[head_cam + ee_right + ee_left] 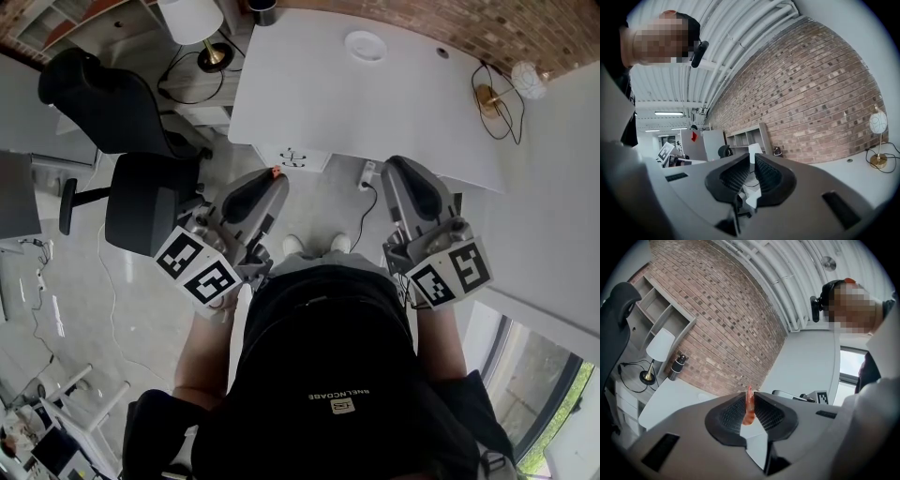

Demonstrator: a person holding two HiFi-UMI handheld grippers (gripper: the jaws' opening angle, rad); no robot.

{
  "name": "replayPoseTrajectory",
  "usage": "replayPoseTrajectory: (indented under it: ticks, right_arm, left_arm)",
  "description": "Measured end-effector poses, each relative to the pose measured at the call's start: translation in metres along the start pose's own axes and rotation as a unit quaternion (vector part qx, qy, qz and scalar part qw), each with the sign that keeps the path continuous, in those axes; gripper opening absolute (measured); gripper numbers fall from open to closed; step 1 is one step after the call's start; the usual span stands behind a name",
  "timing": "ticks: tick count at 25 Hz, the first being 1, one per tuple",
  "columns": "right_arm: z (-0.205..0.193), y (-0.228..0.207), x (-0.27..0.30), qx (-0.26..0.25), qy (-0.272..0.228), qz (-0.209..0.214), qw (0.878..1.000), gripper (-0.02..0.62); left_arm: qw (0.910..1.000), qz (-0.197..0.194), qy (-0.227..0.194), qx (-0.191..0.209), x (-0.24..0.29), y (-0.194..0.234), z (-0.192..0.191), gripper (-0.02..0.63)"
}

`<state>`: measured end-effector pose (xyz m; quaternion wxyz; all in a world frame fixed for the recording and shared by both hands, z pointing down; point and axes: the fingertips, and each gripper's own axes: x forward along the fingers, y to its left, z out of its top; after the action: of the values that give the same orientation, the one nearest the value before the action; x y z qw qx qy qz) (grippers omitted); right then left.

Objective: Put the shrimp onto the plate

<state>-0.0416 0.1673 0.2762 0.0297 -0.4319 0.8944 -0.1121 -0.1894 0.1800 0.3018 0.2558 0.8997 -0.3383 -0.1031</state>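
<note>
Person (328,375): black top, seen from above, one gripper held in each hand before the body, above the floor and short of the table.

Left gripper (273,180): jaws closed on a shrimp (749,411), which is pinched upright between the ribbed pads; its orange tip is seen poking out past the jaw ends in the head view (274,172). The shrimp is held in the air, well apart from the plate.

Right gripper (751,160): jaws drawn nearly together, only a narrow slit left between them, and nothing is held there.

Office chair (131,178): black, stood on the floor to the left of the left gripper.

Table (375,112): white, placed ahead of both grippers.

Plate (366,45): small, round, white, set at the far side of the table and nothing is seen on it.

Bottle (265,11): dark, stood at the far left corner of the table.

Lamp (197,23): white shade, brass foot, beside the table's left end.

Brick wall (450,23): run behind the table.
</note>
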Motion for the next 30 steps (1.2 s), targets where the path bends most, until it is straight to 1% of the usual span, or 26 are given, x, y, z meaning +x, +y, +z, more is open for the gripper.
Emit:
replayPoseTrajectory:
  ticks: [2, 4, 20, 26, 30]
  right_arm:
    - [-0.001, 0.007, 0.004, -0.007, 0.0, -0.001, 1.0, 0.037]
    - [-0.001, 0.012, 0.008, -0.013, 0.001, -0.005, 1.0, 0.002]
    - [-0.012, 0.046, 0.035, -0.022, 0.007, -0.02, 1.0, 0.002]
    - [-0.014, 0.045, 0.04, -0.025, 0.012, -0.034, 0.999, 0.002]
    - [-0.014, 0.047, 0.044, -0.031, 0.015, -0.034, 0.999, 0.002]
  left_arm:
    - [1.0, -0.005, -0.001, -0.002, -0.004, 0.004, 0.002, 0.058]
    - [0.9999, -0.01, -0.001, -0.003, -0.008, 0.009, 0.005, 0.058]
    - [0.9996, -0.019, -0.014, -0.014, -0.046, 0.037, 0.017, 0.058]
    - [0.9994, -0.022, -0.019, -0.019, -0.051, 0.044, 0.016, 0.058]
    - [0.9992, -0.021, -0.025, -0.023, -0.053, 0.048, 0.018, 0.058]
